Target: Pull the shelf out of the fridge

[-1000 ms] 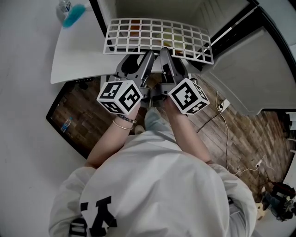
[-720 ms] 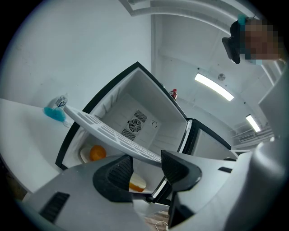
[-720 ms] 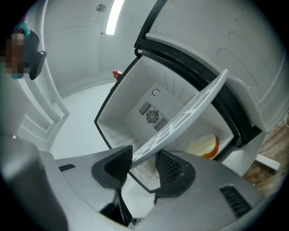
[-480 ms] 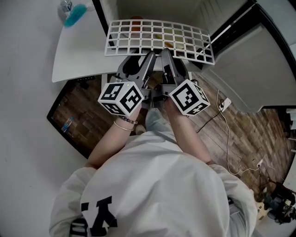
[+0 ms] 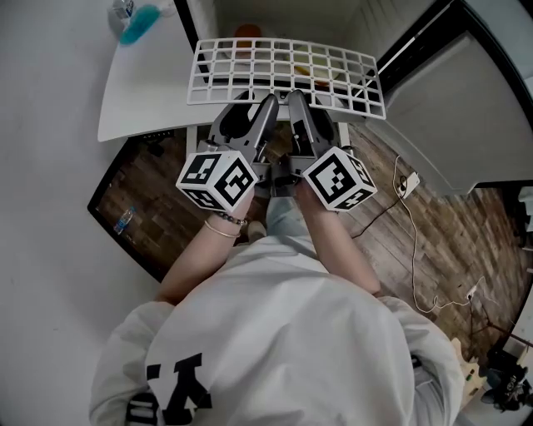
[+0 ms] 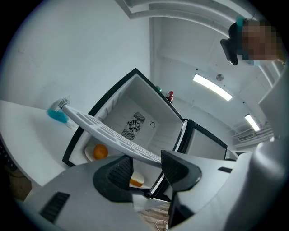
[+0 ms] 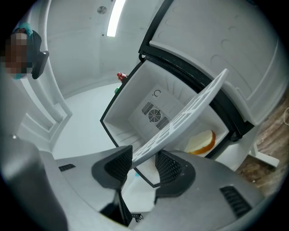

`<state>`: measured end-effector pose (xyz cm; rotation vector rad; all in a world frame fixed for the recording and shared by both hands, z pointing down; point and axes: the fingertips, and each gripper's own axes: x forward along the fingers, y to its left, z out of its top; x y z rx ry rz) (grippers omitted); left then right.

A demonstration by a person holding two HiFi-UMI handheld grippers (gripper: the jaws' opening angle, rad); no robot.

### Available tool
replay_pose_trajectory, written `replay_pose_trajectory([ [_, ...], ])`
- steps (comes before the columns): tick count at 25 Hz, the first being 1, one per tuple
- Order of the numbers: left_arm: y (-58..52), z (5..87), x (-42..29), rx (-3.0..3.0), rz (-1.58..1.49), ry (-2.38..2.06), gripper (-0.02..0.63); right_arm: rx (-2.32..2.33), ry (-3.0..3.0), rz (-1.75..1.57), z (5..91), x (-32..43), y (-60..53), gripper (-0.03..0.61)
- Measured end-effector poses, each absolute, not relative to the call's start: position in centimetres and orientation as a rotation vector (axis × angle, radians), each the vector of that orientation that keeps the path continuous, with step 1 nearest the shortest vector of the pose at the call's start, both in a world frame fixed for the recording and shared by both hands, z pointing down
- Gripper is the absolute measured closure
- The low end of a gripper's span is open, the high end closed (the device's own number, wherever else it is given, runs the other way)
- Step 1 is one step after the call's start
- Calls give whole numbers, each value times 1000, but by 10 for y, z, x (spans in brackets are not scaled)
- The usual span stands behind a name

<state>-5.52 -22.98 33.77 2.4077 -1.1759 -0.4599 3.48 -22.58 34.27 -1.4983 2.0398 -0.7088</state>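
The white grid shelf (image 5: 283, 71) hangs level in front of the open fridge (image 5: 283, 15), its far edge just short of the opening. My left gripper (image 5: 250, 106) and right gripper (image 5: 310, 106) sit side by side on its near edge. In the left gripper view the shelf (image 6: 104, 131) runs in between the ribbed pads of the left gripper (image 6: 146, 164), which is shut on its rim. The right gripper view shows the shelf (image 7: 189, 113) clamped the same way by the right gripper (image 7: 142, 163).
The fridge (image 6: 135, 117) holds an orange (image 6: 100, 151) and a pale wedge of food (image 7: 201, 142); its door (image 6: 207, 144) stands open at the right. A white tabletop (image 5: 141, 91) with a blue brush (image 5: 136, 23) lies left. Cables (image 5: 408, 216) cross the wooden floor.
Both grippers have drawn the shelf a little further toward the person. The orange, earlier seen through the grid, now shows beyond the shelf's far edge.
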Motion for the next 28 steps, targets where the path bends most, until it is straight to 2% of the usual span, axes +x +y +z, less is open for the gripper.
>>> replay_pose_trajectory([
  [18,-207,319,-47,2459,-473,-1188,417,-1470,2044,-671,326,43,-204,400],
  [28,-154,316,-28,2453,-496,-1221,417,-1449,2082,-658,322,62,-154,400],
])
